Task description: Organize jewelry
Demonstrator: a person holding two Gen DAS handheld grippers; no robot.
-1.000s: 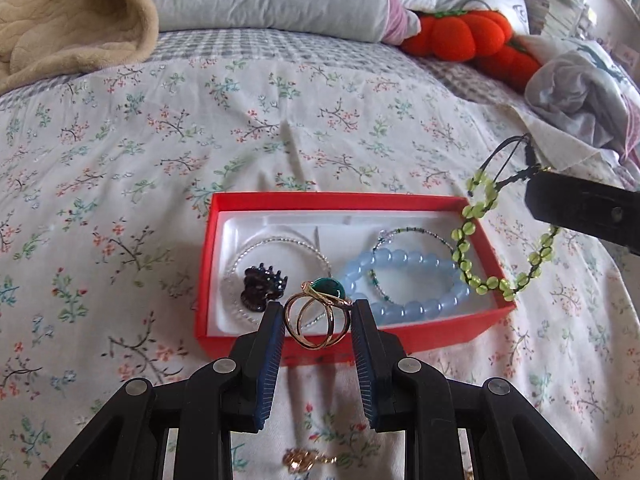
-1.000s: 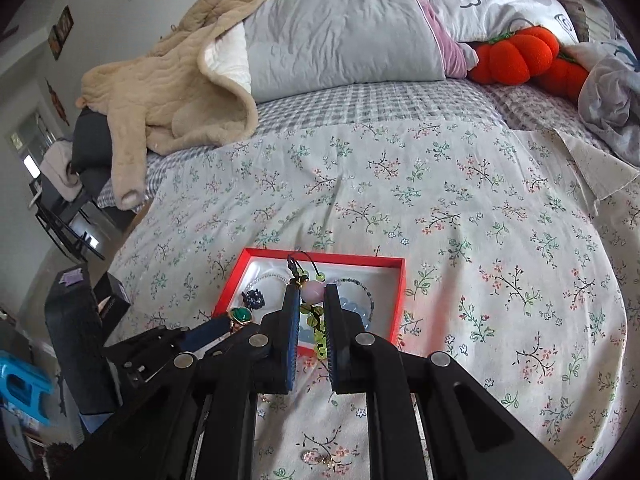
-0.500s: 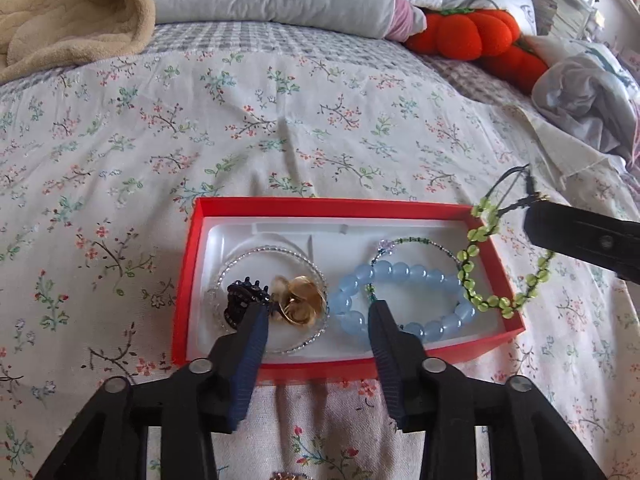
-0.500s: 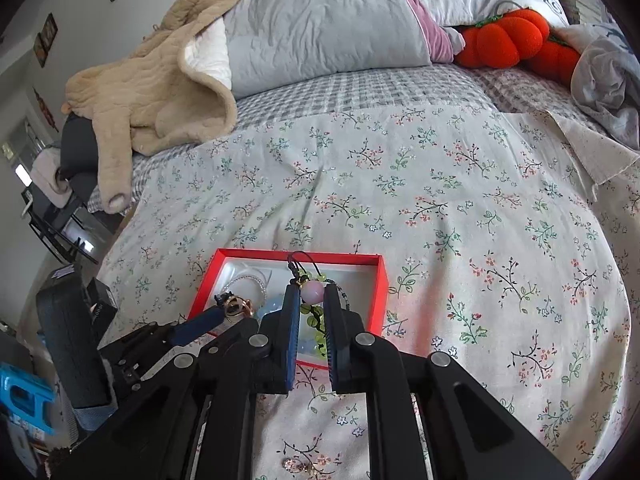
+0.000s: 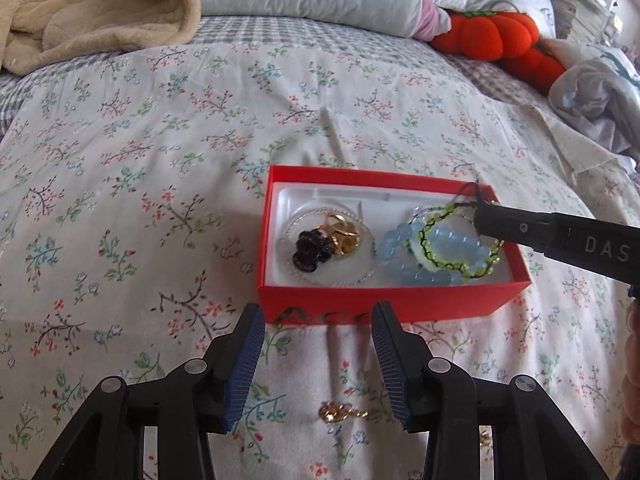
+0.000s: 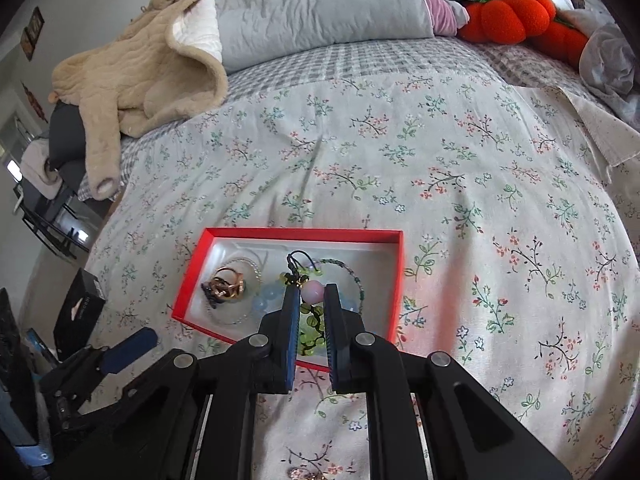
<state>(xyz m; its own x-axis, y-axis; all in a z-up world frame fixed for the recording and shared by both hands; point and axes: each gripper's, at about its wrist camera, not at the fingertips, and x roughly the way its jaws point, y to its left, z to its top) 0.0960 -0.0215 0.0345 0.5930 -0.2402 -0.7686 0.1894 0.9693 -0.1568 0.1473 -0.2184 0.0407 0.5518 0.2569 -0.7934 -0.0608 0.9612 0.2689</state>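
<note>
A red jewelry box [image 5: 384,307] with a white lining lies on the flowered bedspread; it also shows in the right wrist view [image 6: 188,280]. In it lie a gold ring [image 5: 343,234], a black hair claw [image 5: 310,250], a clear bead bracelet and a blue bead bracelet [image 5: 404,248]. My left gripper [image 5: 318,326] is open and empty, just in front of the box. My right gripper [image 6: 311,300] is shut on a green bead bracelet [image 5: 460,240] with a pink bead [image 6: 313,292], held low over the box's right half.
A small gold piece [image 5: 338,412] lies on the bedspread between the left fingers. A beige blanket [image 6: 132,68], grey pillow [image 6: 320,4] and orange plush pumpkins [image 5: 496,36] lie at the back. A black box [image 6: 78,308] stands off the bed's left edge.
My left gripper opened and dropped the gold ring into the box, then pulled back. My right gripper lowered the green bracelet into the box over the blue bracelet.
</note>
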